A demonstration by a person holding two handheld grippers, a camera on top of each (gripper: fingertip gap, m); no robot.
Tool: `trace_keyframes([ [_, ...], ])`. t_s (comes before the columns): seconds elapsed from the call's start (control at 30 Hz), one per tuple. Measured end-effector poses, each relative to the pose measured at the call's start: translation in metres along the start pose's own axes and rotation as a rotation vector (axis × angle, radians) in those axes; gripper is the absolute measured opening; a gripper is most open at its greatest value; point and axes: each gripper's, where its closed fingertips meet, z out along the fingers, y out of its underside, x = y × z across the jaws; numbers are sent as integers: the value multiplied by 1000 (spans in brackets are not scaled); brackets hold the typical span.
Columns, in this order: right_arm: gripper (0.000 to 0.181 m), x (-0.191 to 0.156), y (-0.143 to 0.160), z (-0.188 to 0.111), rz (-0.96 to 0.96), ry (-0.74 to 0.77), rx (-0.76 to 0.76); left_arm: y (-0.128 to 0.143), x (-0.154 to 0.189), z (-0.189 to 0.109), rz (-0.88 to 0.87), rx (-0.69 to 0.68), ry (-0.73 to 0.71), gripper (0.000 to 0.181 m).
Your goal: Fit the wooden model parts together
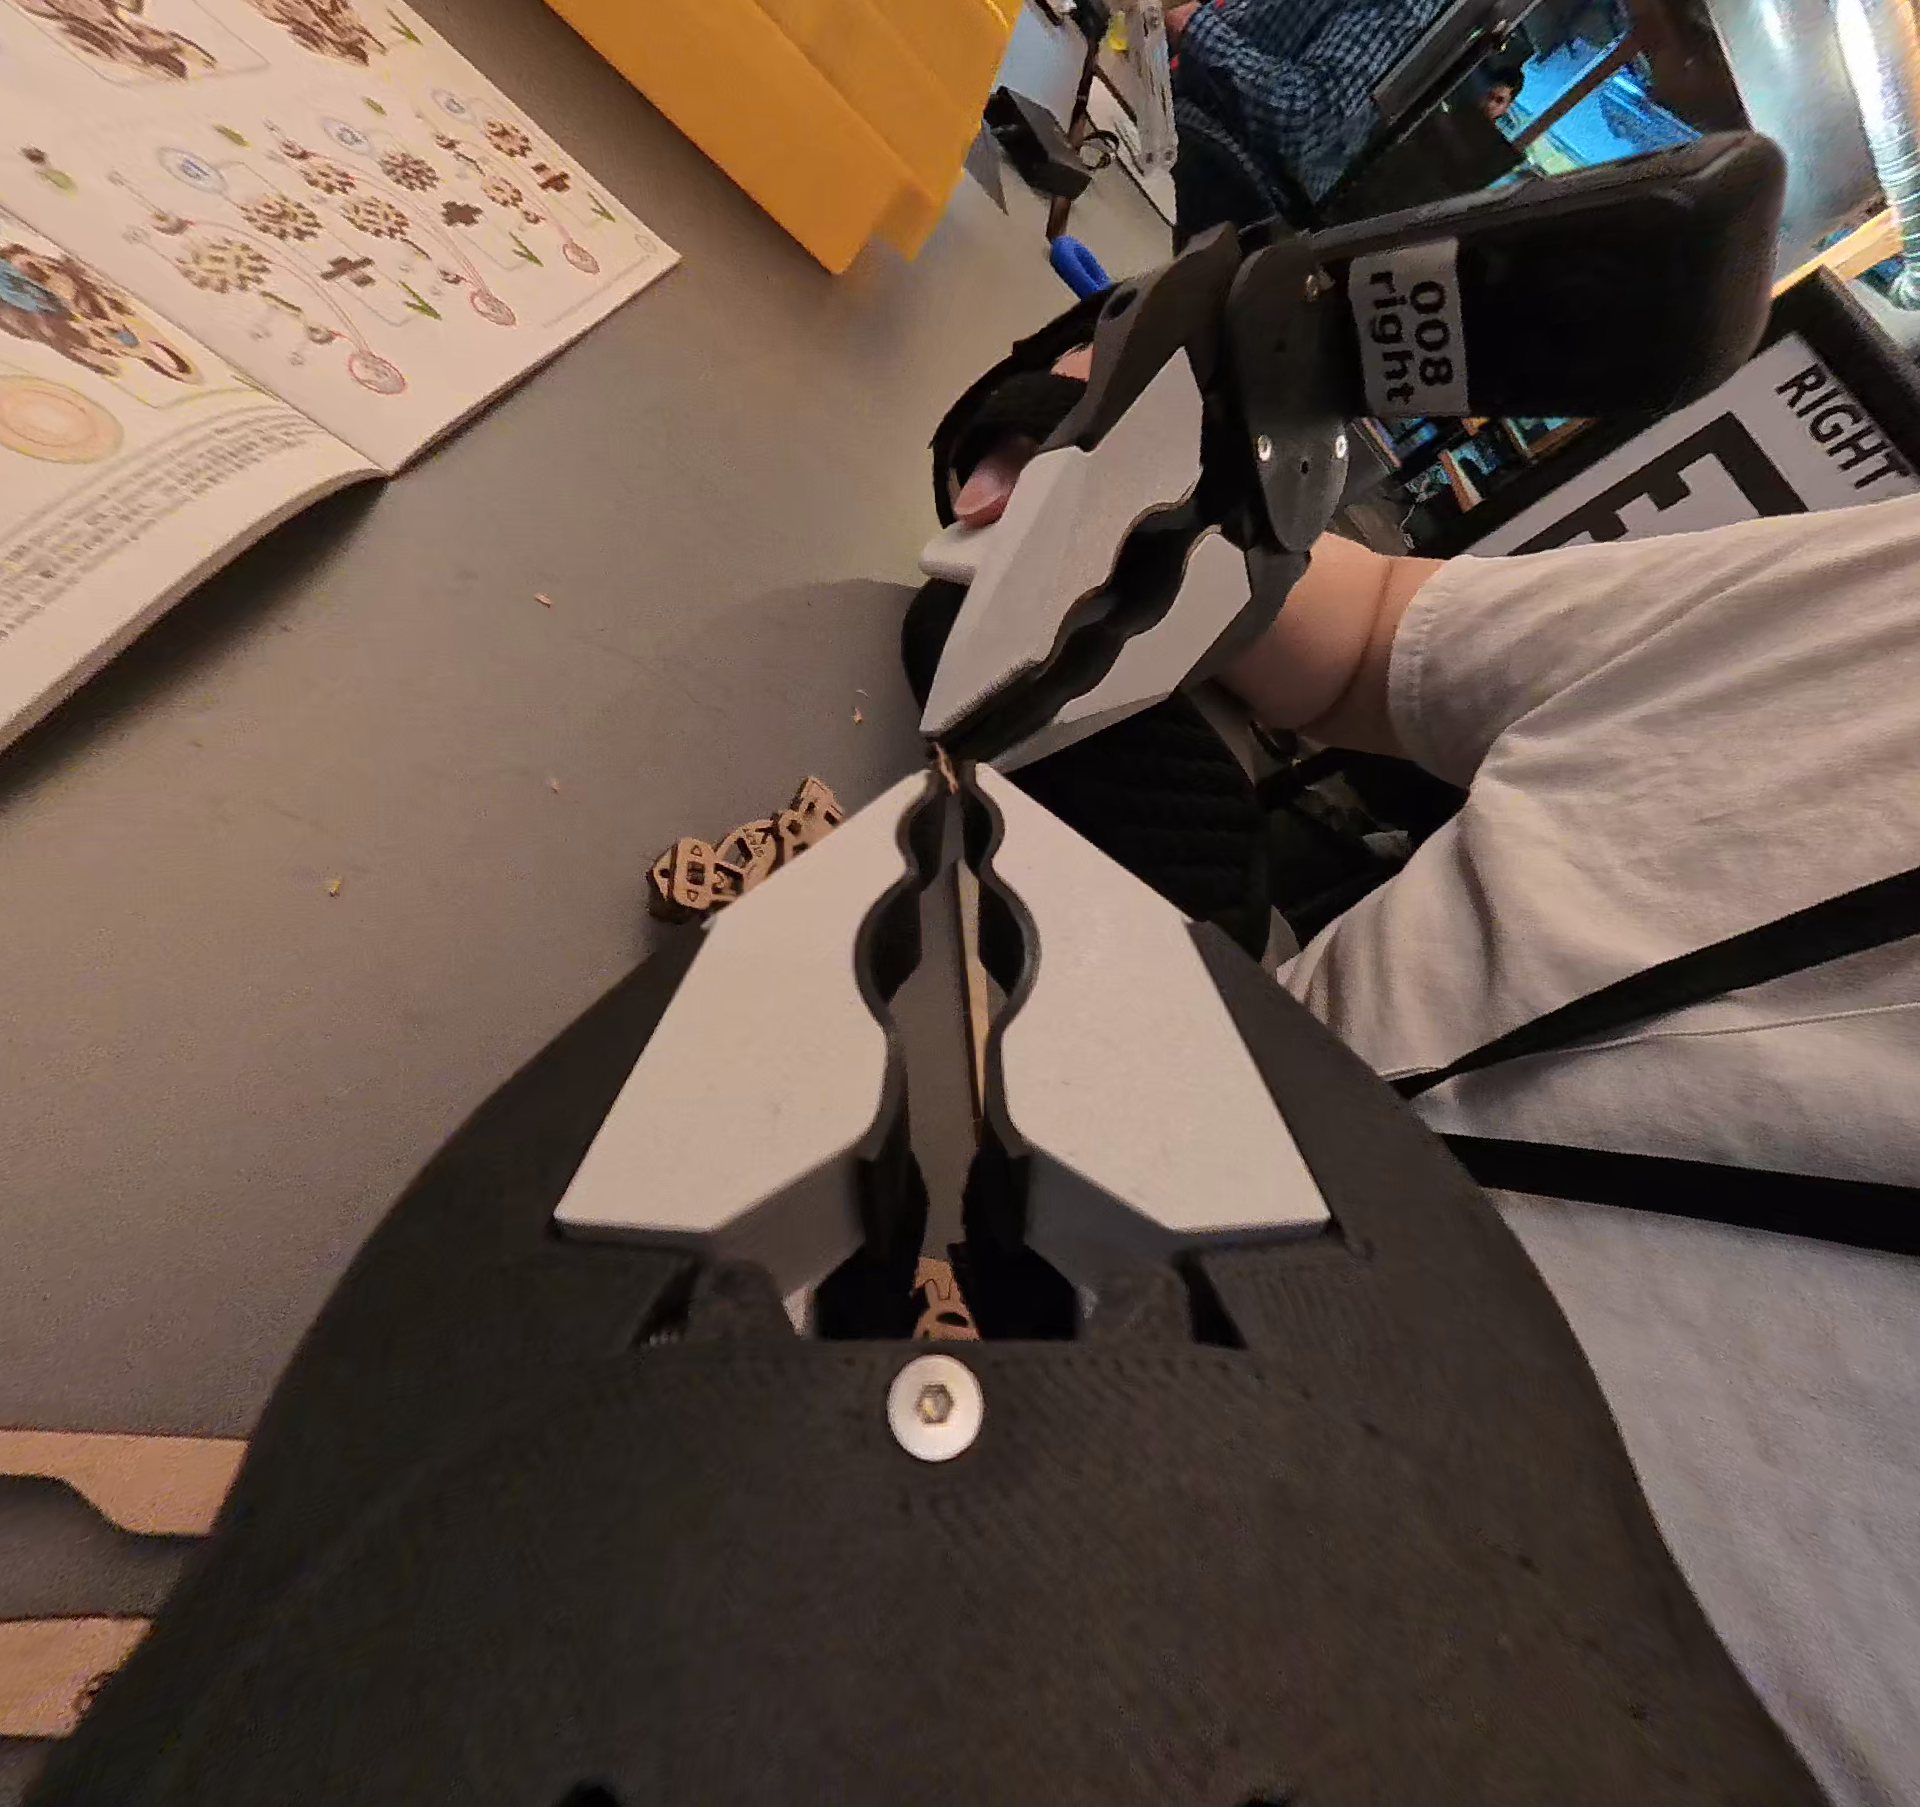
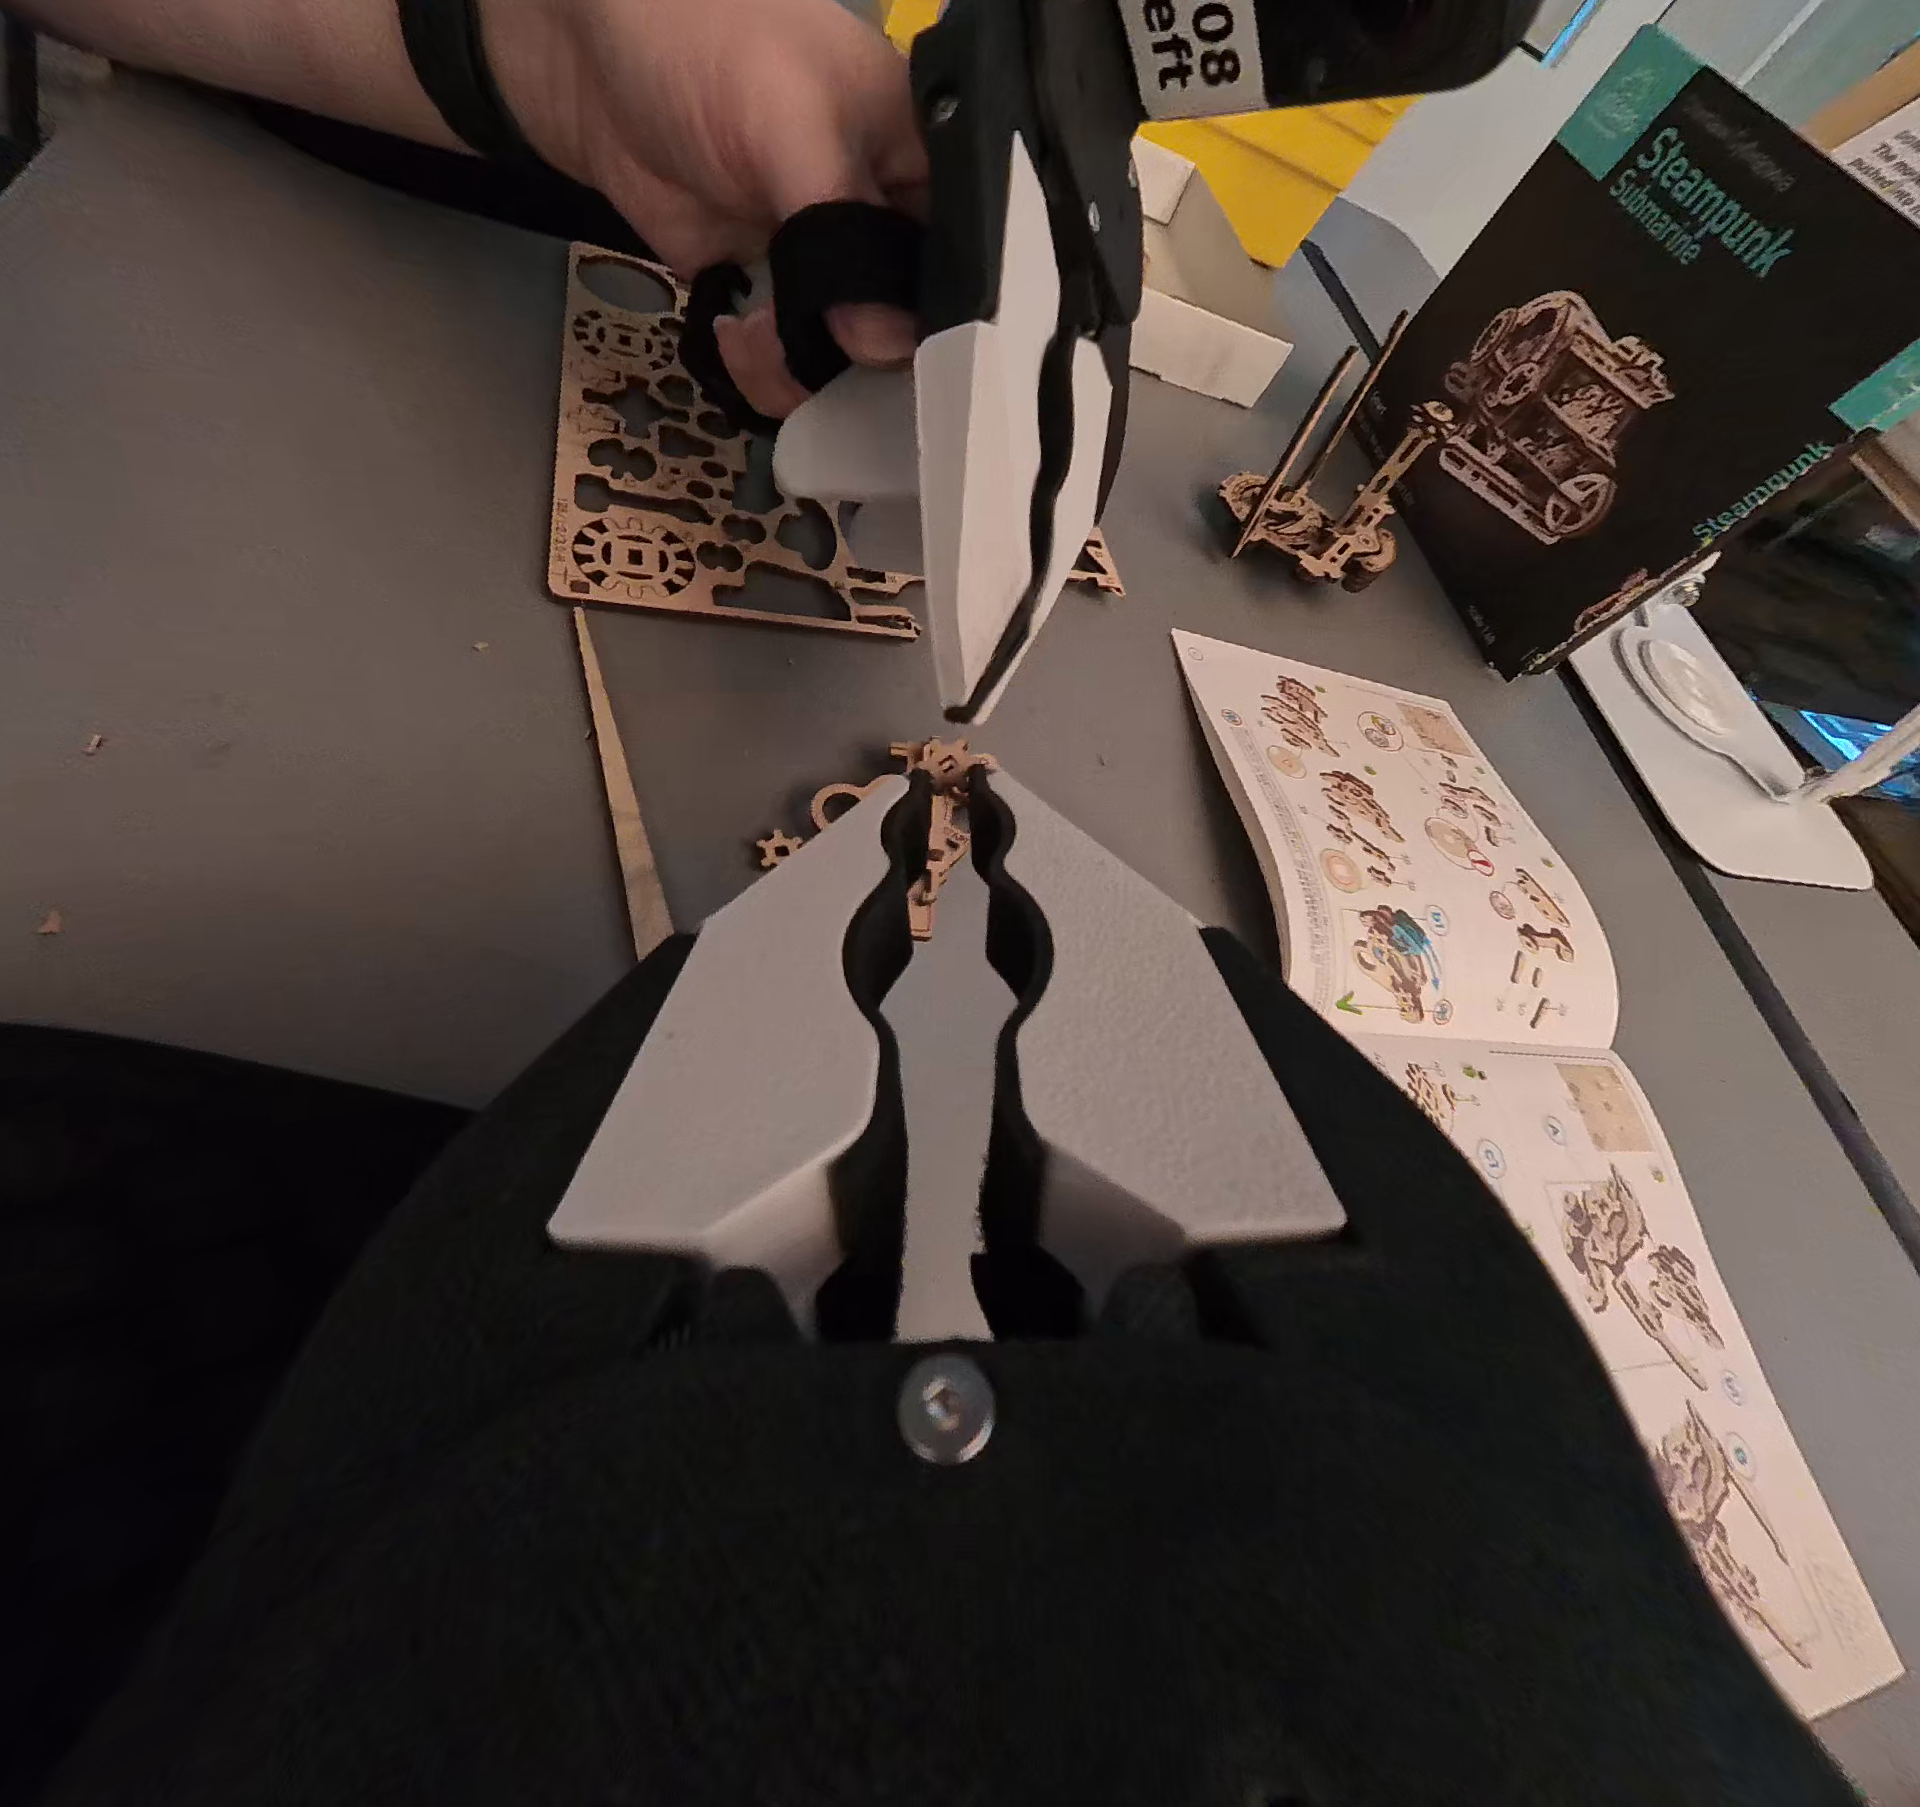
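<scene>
In the left wrist view my left gripper (image 1: 948, 783) is shut on a thin flat wooden part (image 1: 972, 978), seen edge-on between the fingers. In the right wrist view my right gripper (image 2: 940, 772) is shut on a small wooden part with a gear-like end (image 2: 940, 758) that sticks out past the tips. The two grippers meet tip to tip above the grey table: the right gripper (image 1: 943, 734) comes in from the upper right, and the left gripper (image 2: 966, 708) comes down from above. The held parts almost touch; I cannot tell if they are joined.
A punched-out wooden sheet (image 2: 675, 469), a wooden strip (image 2: 621, 801) and small loose gears (image 2: 831, 801) lie on the table (image 2: 260, 614). A small wooden assembly (image 1: 743, 853), an open instruction booklet (image 2: 1455, 874), the kit box (image 2: 1662, 355), a partly built model (image 2: 1320, 510) and a yellow bin (image 1: 790, 43) surround them. Only a small space, under 4 cm, lies between the two pairs of fingers.
</scene>
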Motion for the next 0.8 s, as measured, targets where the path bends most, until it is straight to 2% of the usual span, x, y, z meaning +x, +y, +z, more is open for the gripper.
trace_keyframes([
  [0.47,5,-5,1,3,-43,-5,-20,7,-1,3,-44,-36,26,2],
  [0.8,5,0,-5,-1,68,-16,43,3,5,3,-60,-8,74,3],
])
